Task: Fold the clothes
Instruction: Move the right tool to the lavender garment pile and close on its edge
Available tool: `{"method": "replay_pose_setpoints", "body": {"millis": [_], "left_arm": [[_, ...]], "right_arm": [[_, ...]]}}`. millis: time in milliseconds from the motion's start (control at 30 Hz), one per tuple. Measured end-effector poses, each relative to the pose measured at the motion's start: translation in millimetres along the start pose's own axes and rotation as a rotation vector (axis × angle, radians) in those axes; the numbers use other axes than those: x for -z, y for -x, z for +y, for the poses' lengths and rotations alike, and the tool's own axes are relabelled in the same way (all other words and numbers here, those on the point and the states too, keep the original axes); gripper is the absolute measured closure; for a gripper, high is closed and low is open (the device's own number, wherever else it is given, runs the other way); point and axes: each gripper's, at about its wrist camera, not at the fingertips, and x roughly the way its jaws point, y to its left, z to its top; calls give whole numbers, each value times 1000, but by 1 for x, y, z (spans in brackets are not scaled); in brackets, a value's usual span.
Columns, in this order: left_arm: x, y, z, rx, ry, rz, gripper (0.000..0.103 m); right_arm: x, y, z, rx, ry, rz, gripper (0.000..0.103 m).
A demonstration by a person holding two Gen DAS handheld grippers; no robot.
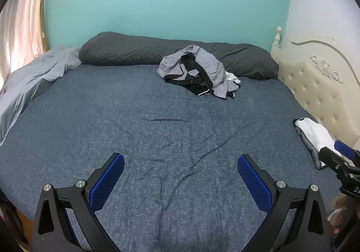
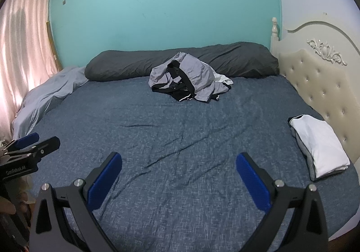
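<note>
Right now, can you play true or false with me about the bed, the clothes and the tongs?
1. Both tongs, the left tongs and the right tongs, are open and hold nothing. True.
2. The messy pile of clothes lies on the floor. False: it lies on the bed, by the dark pillow.
3. A folded white garment lies near the headboard. True.
4. The wall behind the bed is red. False: it is light teal.
5. The right tongs are touching the pile. False: the pile lies far beyond them.

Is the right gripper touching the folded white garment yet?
Apart. Right wrist view shows the right gripper open, with bare sheet between it and the folded white garment.
</note>
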Motion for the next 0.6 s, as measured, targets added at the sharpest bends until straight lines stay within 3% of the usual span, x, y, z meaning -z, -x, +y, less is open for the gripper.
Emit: {"method": "replay_pose_setpoints", "body": {"millis": [333,600], "left_arm": [[-20,-62,15,23,39,30,0],[-35,-123,31,33,70,31,0]], "right_arm": [[-14,-65,-13,-8,2,54,1],[-34,-130,-19,-6,31,41,1]]}}
